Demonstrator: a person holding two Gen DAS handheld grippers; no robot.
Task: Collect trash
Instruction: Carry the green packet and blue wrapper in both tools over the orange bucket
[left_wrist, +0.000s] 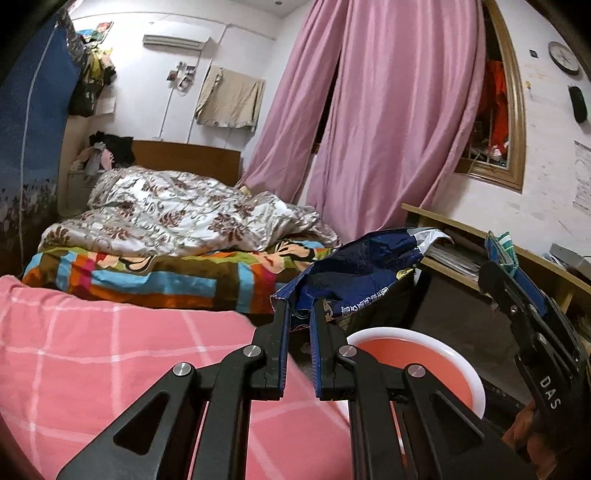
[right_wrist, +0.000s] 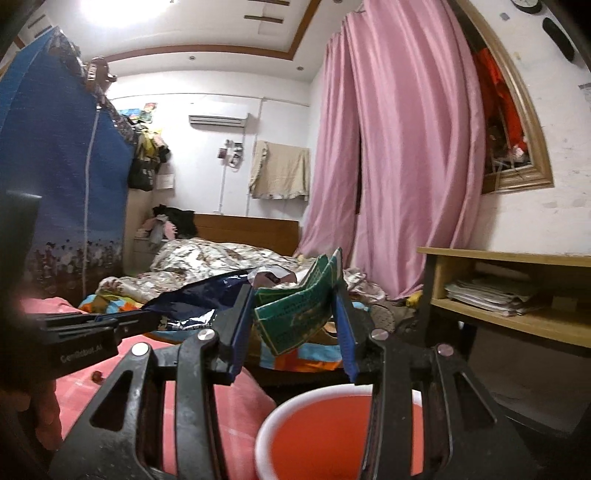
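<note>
My left gripper (left_wrist: 299, 306) is shut on the edge of a crumpled dark blue snack bag (left_wrist: 362, 266), which sticks up and to the right of the fingers. Between the fingers of my right gripper (right_wrist: 295, 291) sits a folded green paper packet (right_wrist: 295, 314), and the gripper is shut on it. A red bin with a white rim (right_wrist: 269, 424) stands directly below both grippers, beside the bed. In the right wrist view, the left gripper (right_wrist: 147, 315) comes in from the left with the blue bag (right_wrist: 199, 299). In the left wrist view, the right gripper (left_wrist: 509, 273) shows at the right, above the bin's rim (left_wrist: 472, 373).
A bed with a pink checked cover (left_wrist: 92, 350) lies at the left, with a floral quilt (left_wrist: 177, 218) farther back. Pink curtains (left_wrist: 388, 110) hang ahead. A wooden desk shelf (right_wrist: 517, 317) with papers stands at the right. A blue wardrobe (right_wrist: 55, 166) is at the far left.
</note>
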